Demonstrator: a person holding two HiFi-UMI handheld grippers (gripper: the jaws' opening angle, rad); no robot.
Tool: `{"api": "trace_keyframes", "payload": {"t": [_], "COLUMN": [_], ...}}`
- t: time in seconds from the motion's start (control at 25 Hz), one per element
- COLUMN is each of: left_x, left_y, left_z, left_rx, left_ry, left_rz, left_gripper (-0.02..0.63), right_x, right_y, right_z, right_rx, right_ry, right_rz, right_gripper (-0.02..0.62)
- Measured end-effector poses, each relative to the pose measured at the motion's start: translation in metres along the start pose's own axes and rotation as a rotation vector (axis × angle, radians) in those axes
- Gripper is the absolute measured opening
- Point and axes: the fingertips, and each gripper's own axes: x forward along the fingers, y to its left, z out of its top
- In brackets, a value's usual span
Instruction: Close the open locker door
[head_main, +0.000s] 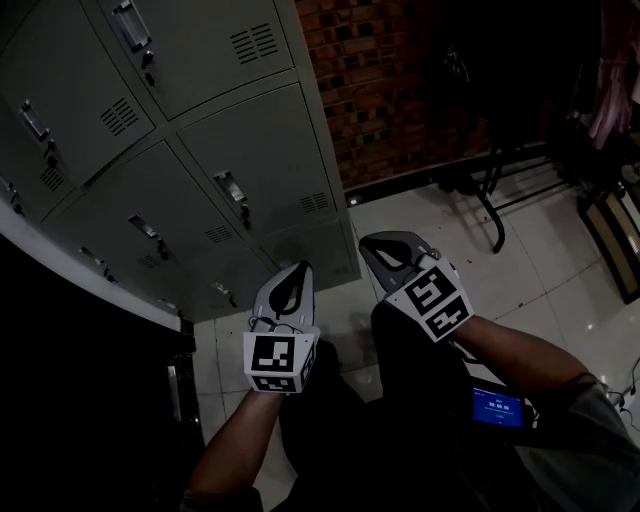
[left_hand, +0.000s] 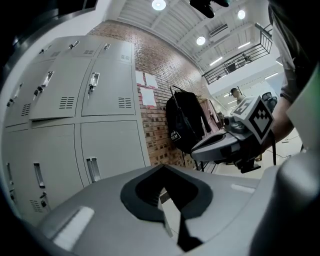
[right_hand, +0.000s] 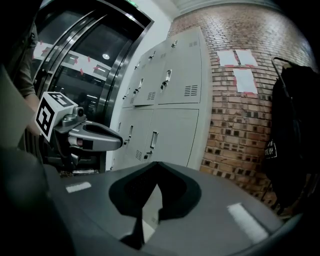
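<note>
**Left gripper (head_main: 303, 267) and right gripper (head_main: 366, 242) clenched empty, short of the locker bank (head_main: 200, 150)**

Both pairs of jaws are pressed together with nothing between them. Each gripper's own view shows its dark pads meeting at a point, with only a thin sliver of light near the camera. Neither gripper touches the locker bank. They hang side by side before its front face, apart from each other.

The locker door (left_hand: 52, 95) is hard to pick out. In the left gripper view, one upper-row door, a column in from the bank's brick-side edge, seems to stand slightly proud of its neighbours. Its lower edge is tilted, with a shadow beneath it. The head view is too dark and steep to show which door that is. That view also cuts off the bank's top row, and past a pale strip at the bank's other side everything sinks into black.

The doors are flat, pale-grey sheet metal, each with an upright recessed handle, a small lock and a block of louvre slots. Against the bank's side stands a brick wall (head_main: 400, 90), rough and red with pale mortar, and paper sheets (right_hand: 240, 67) are stuck to it. Beyond the bricks hangs a black bag (left_hand: 187, 120), its print too small to read. At the bank's foot lies a glossy white tiled floor (head_main: 560, 260). The grippers are matte grey moulded shells, each carrying a black-and-white marker cube. A small blue-lit screen (head_main: 497, 405) glows by the person's right forearm, its text unreadable.
</note>
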Motion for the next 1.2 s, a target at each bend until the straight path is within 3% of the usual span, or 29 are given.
{"api": "trace_keyframes", "payload": {"t": [0.4, 1.2], "left_x": [-0.001, -0.003], "left_y": [-0.013, -0.015], "left_z": [-0.015, -0.026], "left_rx": [-0.035, -0.027], "left_ry": [0.013, 0.044], "left_rz": [-0.012, -0.035], "left_gripper": [0.003, 0.003], "right_x": [-0.012, -0.008], "right_y": [0.004, 0.019], "right_z": [-0.006, -0.017], "right_rx": [-0.01, -0.038], "right_ry": [0.001, 0.039], "right_rz": [0.013, 0.044], "right_gripper": [0.009, 0.008]}}
